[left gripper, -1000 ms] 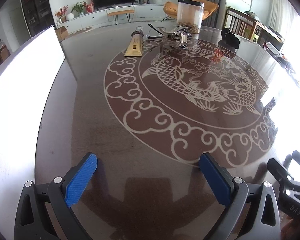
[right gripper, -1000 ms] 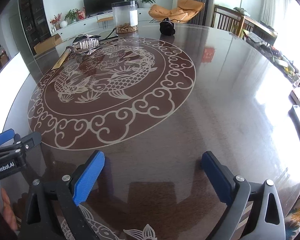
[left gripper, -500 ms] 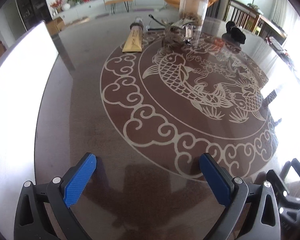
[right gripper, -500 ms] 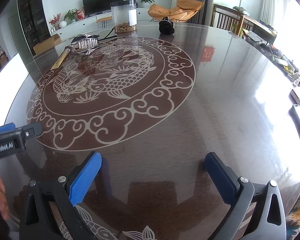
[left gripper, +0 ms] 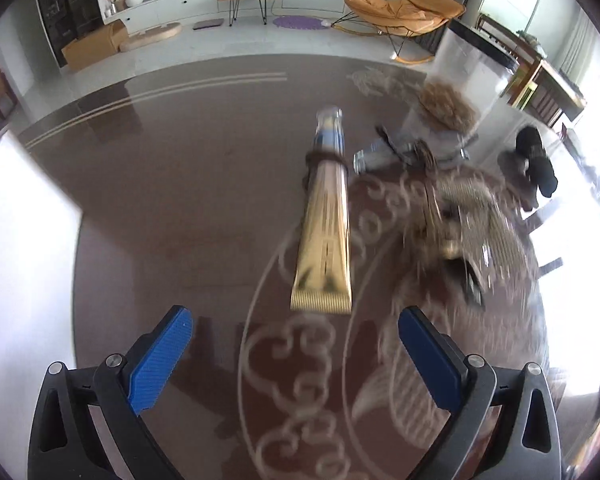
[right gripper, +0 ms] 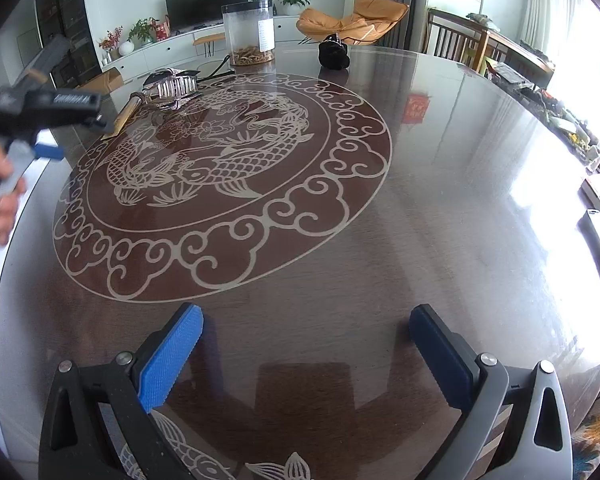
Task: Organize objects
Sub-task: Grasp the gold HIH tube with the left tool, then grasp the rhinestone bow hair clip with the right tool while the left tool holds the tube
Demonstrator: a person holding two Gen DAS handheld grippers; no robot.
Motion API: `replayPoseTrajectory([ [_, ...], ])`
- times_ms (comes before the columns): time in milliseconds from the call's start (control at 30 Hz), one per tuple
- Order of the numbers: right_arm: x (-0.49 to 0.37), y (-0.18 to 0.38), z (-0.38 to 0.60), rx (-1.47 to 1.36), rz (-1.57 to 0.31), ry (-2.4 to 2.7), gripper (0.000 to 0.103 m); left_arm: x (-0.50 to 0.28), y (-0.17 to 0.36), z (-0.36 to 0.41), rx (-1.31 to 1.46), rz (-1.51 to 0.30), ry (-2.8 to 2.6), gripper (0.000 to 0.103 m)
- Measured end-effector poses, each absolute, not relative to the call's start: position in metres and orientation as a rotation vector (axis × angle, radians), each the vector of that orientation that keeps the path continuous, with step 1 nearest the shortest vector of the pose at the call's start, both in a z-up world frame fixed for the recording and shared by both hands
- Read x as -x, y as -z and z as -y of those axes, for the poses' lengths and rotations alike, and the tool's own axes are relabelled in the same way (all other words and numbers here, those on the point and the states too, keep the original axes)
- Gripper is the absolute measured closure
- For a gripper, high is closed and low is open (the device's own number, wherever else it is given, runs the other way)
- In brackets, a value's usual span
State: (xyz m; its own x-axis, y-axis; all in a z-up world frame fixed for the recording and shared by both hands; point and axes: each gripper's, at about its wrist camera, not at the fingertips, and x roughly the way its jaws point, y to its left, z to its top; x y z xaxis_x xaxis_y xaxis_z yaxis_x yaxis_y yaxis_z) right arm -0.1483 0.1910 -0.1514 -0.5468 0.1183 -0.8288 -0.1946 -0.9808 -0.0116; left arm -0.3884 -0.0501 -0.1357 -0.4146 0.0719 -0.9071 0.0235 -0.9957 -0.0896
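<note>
Left gripper (left gripper: 296,340): you hold it wide apart, just near the gold tube (left gripper: 325,236).
Right gripper (right gripper: 306,344): yours is spread wide over the bare table (right gripper: 440,200).

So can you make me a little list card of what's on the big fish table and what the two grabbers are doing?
table: dark round top with a pale fish pattern
gold tube: lies flat, crimped end toward the left gripper
clear jar: upright, brown bits at the bottom
silver hair clip: beside the tube
black object: near the far edge, too small to name
left gripper: open, just short of the tube
right gripper: open, holding nothing
</note>
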Motion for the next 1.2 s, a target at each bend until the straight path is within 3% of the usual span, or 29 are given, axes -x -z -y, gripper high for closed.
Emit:
replayPoseTrajectory([
  [133, 0.15, 0.151, -0.19, 1.393, -0.118, -2.619, 0.0, 0.425, 0.144, 0.055, 1.678, 0.212, -2.635, 0.0],
  [300, 0.151, 0.151, -0.189, 1.395, -0.115, -2.623, 0.0, 0.448, 0.145, 0.052, 1.641, 0.096, -2.728, 0.001],
  [333, 0.151, 0.151, -0.189, 1.396, -0.115, -2.623, 0.0, 0.448, 0.143, 0.048, 1.61, 0.026, -2.757, 0.017],
  [367, 0.152, 0.151, -0.189, 1.397, -0.114, -2.624, 0.0, 0.445, 0.138, 0.046, 1.553, 0.013, -2.762, 0.048],
  [400, 0.152, 0.151, -0.189, 1.397, -0.114, -2.625, 0.0, 0.444, 0.136, 0.043, 1.521, -0.014, -2.763, 0.067],
  [433, 0.152, 0.151, -0.189, 1.397, -0.114, -2.625, 0.0, 0.442, 0.134, 0.039, 1.517, -0.031, -2.764, 0.077],
  [1000, 0.152, 0.151, -0.188, 1.398, -0.111, -2.631, 0.0, 0.242, 0.138, 0.012, 1.429, -0.137, -2.934, 0.077],
  [1100, 0.152, 0.151, -0.188, 1.397, -0.112, -2.63, 0.0, 0.21, 0.137, 0.019, 1.423, -0.074, -2.902, 0.076],
  [1133, 0.152, 0.151, -0.188, 1.397, -0.112, -2.63, 0.0, 0.204, 0.136, 0.021, 1.423, -0.054, -2.892, 0.076],
  [1200, 0.152, 0.151, -0.188, 1.397, -0.111, -2.63, 0.0, 0.198, 0.136, 0.028, 1.433, -0.004, -2.868, 0.065],
])
